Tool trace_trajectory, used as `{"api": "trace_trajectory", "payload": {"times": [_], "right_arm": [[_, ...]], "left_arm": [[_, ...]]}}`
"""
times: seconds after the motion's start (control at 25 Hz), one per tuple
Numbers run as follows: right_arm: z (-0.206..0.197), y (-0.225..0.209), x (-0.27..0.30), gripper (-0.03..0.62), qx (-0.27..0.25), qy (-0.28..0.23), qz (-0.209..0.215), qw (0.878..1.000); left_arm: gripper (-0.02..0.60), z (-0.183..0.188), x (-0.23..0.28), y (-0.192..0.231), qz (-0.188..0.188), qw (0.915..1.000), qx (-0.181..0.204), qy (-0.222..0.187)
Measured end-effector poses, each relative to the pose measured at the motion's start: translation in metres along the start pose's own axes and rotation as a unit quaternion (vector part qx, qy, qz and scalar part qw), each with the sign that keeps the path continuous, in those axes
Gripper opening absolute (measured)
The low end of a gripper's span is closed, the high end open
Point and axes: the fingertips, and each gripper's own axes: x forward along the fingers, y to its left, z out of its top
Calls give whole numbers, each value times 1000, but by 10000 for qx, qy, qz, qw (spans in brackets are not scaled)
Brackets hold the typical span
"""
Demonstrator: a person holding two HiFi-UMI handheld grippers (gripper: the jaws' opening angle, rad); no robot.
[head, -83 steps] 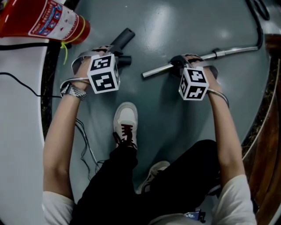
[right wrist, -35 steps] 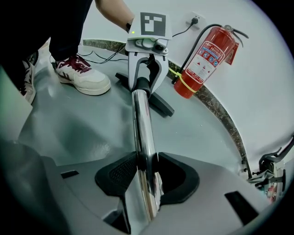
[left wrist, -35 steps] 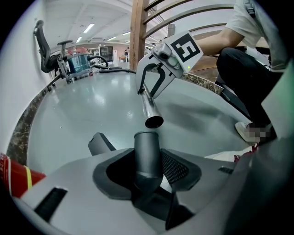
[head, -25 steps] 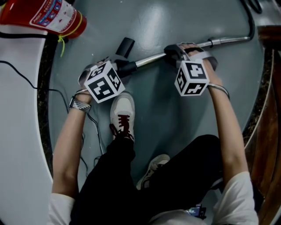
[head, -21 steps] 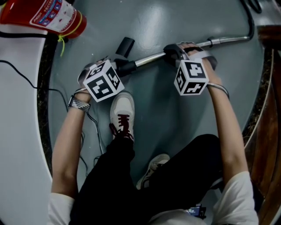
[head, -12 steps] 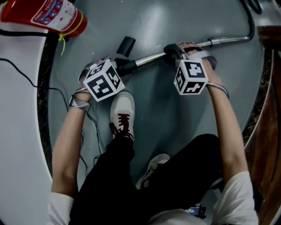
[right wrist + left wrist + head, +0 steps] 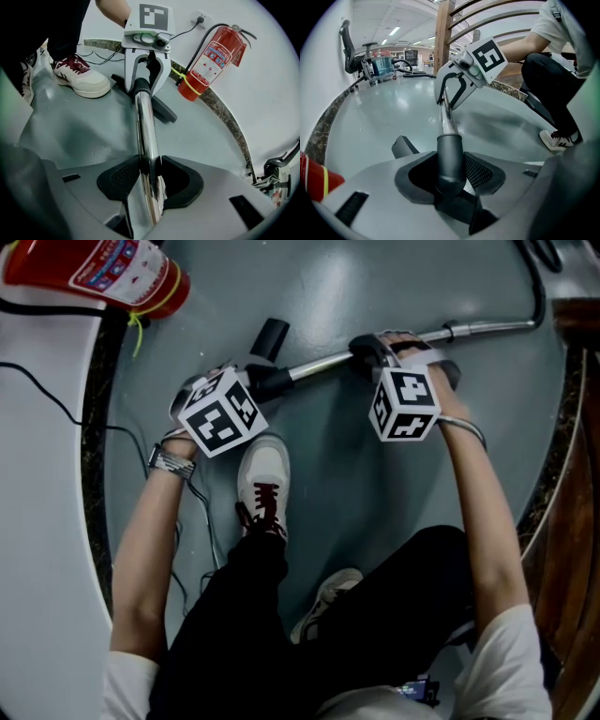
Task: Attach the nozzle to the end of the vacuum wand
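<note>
**Nozzle and wand joined, or nearly so**

Near the grey floor (image 7: 375, 521), the left tongs (image 7: 450, 174) clamp the dark nozzle (image 7: 269, 336) by its collar. The right tongs (image 7: 149, 177) clamp the chrome wand (image 7: 323, 361). The wand's end sits inside the collar. Likely left: a final push, then release.

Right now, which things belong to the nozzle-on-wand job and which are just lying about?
Job:
- nozzle
- vacuum wand
- left tool, clamped on the nozzle
- right tool, clamped on the vacuum wand

Lying about:
- fire extinguisher
- office chair
</note>
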Motion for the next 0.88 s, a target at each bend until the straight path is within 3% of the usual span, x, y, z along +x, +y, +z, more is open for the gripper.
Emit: {"api": "trace_trajectory", "payload": {"times": [0.52, 0.88], "right_arm": [[6, -1, 6, 156, -47, -40, -107, 9999], [8, 2, 10, 156, -66, -14, -101, 9999]], "left_arm": [[183, -7, -5, 6, 43, 9996, -248, 144], [181, -12, -1, 4, 166, 9988, -33, 453]]}}
